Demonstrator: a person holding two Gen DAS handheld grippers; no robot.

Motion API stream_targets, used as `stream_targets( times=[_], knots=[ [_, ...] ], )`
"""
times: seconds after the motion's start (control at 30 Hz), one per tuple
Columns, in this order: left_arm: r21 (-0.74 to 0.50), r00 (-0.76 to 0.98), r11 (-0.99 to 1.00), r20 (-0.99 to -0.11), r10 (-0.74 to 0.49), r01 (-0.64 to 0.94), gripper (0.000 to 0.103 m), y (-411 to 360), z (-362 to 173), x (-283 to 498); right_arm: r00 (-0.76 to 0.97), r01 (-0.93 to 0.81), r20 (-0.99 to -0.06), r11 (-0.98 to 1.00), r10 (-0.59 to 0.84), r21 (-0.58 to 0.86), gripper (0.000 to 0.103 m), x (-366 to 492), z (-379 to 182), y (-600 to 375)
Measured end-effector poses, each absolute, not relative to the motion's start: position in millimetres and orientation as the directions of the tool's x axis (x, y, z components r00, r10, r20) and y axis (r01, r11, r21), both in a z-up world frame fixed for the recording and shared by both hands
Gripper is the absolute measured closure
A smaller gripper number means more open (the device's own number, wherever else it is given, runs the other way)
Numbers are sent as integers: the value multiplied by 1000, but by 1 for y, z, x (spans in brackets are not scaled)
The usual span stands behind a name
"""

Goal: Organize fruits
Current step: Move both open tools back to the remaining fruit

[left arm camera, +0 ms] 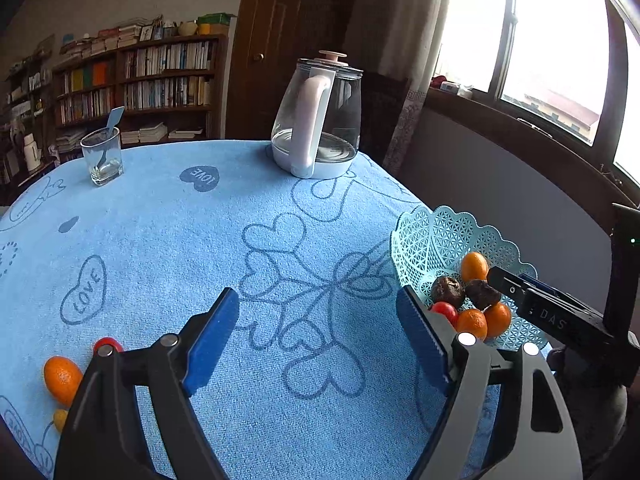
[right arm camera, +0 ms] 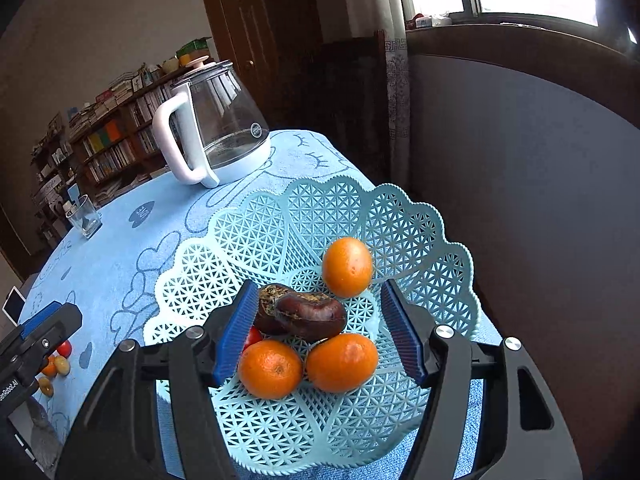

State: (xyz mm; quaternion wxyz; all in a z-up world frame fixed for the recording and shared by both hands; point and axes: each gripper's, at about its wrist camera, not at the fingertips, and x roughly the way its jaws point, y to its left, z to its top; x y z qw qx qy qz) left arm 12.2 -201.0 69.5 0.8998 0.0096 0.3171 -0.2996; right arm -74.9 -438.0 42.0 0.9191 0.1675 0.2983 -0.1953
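Observation:
A light blue lattice basket (right arm camera: pixel 260 232) (left arm camera: pixel 428 236) stands at the table's right edge. It holds three oranges (right arm camera: pixel 347 267), two dark brown fruits (right arm camera: pixel 312 314) and a small red fruit (right arm camera: pixel 253 338). My right gripper (right arm camera: pixel 320 330) is open and empty, hovering over the basket just above the fruits. My left gripper (left arm camera: pixel 320 336) is open and empty above the blue tablecloth. On the cloth by its left finger lie an orange (left arm camera: pixel 60 378), a small red fruit (left arm camera: pixel 108 345) and a small yellow fruit (left arm camera: pixel 60 419).
A glass kettle (left arm camera: pixel 316 120) on a white base stands at the far side of the table. A drinking glass (left arm camera: pixel 102 156) with a spoon stands at the far left. The table's edge drops off right of the basket. A bookshelf and door stand behind.

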Motion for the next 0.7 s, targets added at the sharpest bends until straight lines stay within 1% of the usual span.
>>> stream_targets(
  times=[0.2,0.27,0.37,0.4,0.57,0.7],
  knots=[
    [-181,624,830,-580,-523,528,23,-193,68,14,681,531,-657,836,-325,136,38,-74,32,-453],
    [-179,624,831,-582,-522,527,23,-193,68,14,671,546,-651,831,-355,108,38,-73,31,-451],
    [-175,625,831,-583,-519,527,23,-192,67,13,656,578,-619,815,-433,42,38,-74,33,-445],
    [-174,626,832,-583,-518,527,23,-192,67,13,658,586,-609,809,-443,46,38,-75,34,-446],
    [-178,629,837,-584,-513,518,23,-188,65,14,701,604,-570,782,-428,156,38,-88,39,-461],
    [-184,634,841,-581,-510,508,23,-183,67,16,721,610,-527,772,-449,177,38,-96,45,-461]
  ],
)
